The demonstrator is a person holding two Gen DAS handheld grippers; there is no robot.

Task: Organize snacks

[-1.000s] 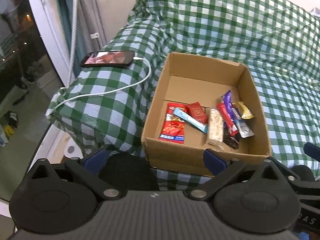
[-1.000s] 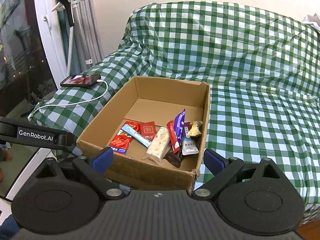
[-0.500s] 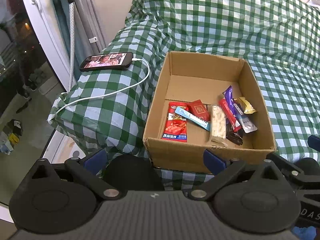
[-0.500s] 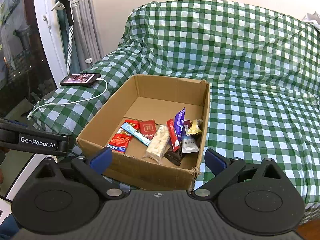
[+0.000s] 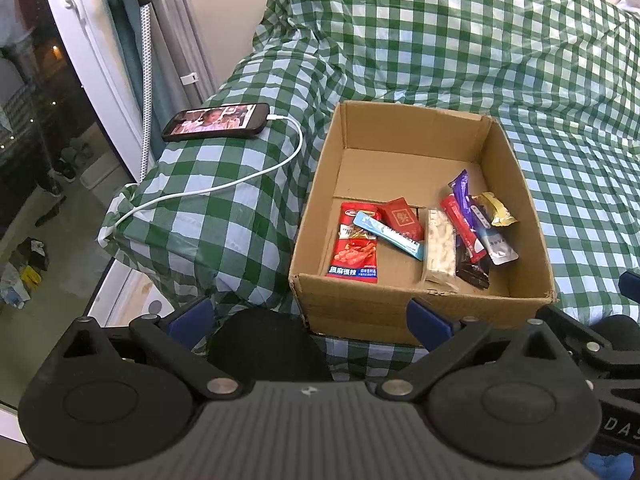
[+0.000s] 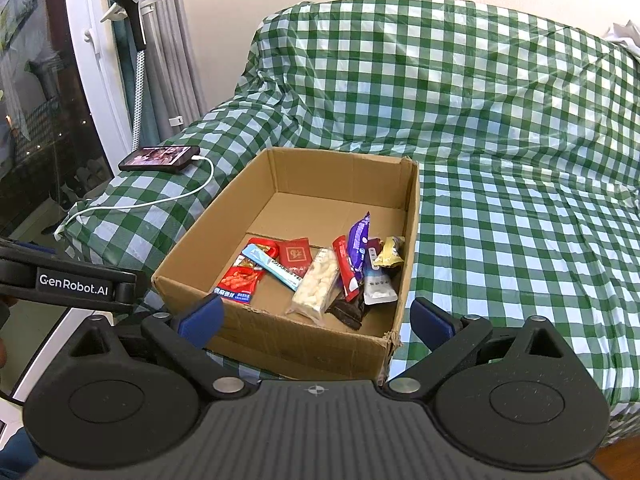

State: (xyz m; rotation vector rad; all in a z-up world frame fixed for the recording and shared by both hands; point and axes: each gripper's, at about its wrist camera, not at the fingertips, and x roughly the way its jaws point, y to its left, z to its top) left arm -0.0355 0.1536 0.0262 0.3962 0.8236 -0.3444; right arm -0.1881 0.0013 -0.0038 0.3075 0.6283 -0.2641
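A: Hovering low in frame, the left gripper (image 5: pixel 308 316) and right gripper (image 6: pixel 316 314) both gape, empty.

B: Snacks?

A: All in the cardboard box (image 6: pixel 280 344), mid-frame. Probably finished, though wrappers overlap; next calls only for backing away.

A green-and-white checked cover (image 6: pixel 500 128) draped what seemed to be a sofa, its shape hidden under the cloth. A cardboard box (image 6: pixel 276 336) sat on the seat, close to the front edge. On the covered armrest beside it lay a phone (image 5: pixel 218 121), screen lit, with a white cable (image 5: pixel 224 188) trailing toward the corner.
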